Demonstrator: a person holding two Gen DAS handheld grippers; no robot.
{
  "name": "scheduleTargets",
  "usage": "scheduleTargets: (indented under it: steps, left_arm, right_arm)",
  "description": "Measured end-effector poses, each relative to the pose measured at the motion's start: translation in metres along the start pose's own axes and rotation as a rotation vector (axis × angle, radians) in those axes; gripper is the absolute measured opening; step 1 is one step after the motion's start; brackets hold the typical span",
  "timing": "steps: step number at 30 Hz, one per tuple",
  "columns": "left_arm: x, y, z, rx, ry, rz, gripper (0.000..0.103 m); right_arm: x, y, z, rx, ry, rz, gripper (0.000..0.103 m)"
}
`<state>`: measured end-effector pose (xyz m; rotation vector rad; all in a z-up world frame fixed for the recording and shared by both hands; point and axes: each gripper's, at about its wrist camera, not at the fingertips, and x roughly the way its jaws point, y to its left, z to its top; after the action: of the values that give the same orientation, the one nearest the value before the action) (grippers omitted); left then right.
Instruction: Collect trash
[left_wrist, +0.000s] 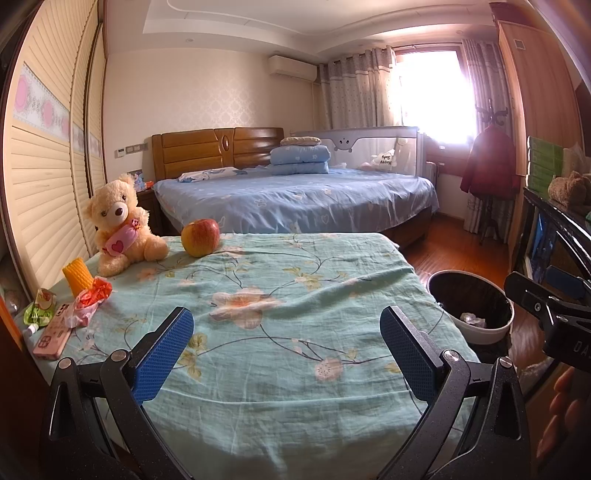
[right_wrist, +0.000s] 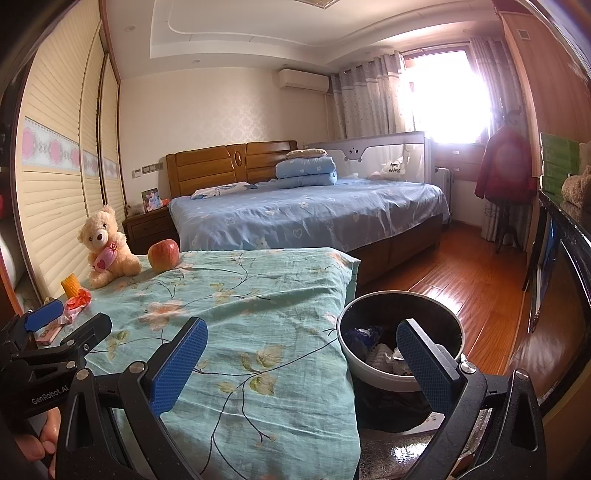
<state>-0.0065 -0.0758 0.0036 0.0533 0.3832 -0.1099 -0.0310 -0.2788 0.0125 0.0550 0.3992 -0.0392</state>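
A crumpled red and pink wrapper (left_wrist: 90, 299) (right_wrist: 77, 301) and a green squeeze pouch (left_wrist: 38, 310) lie at the left edge of the table, which is covered with a teal floral cloth (left_wrist: 314, 258) (right_wrist: 258, 288). A round black-lined trash bin (left_wrist: 493, 330) (right_wrist: 369, 376) stands on the floor at the table's right side, with scraps (right_wrist: 380, 354) inside. My left gripper (left_wrist: 286, 325) (right_wrist: 70, 323) is open over the cloth, holding nothing. My right gripper (right_wrist: 301, 336) is open too, straddling the table's right edge and the bin's rim.
A teddy bear (left_wrist: 118, 225), an apple (left_wrist: 200, 237), a yellow corn-shaped object (left_wrist: 77, 280) and a pink phone (left_wrist: 51, 336) also sit on the table. A blue bed (left_wrist: 295, 195) lies beyond. A dark cabinet (right_wrist: 565, 258) runs along the right wall above wooden floor.
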Motion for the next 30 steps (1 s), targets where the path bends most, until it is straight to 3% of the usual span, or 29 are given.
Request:
scheduleTargets:
  steps: [30]
  left_arm:
    - [0.016, 0.003, -0.001, -0.003, 0.03, -0.012, 0.103]
  right_arm:
    - [0.009, 0.002, 0.003, 0.003, 0.038, 0.024, 0.103]
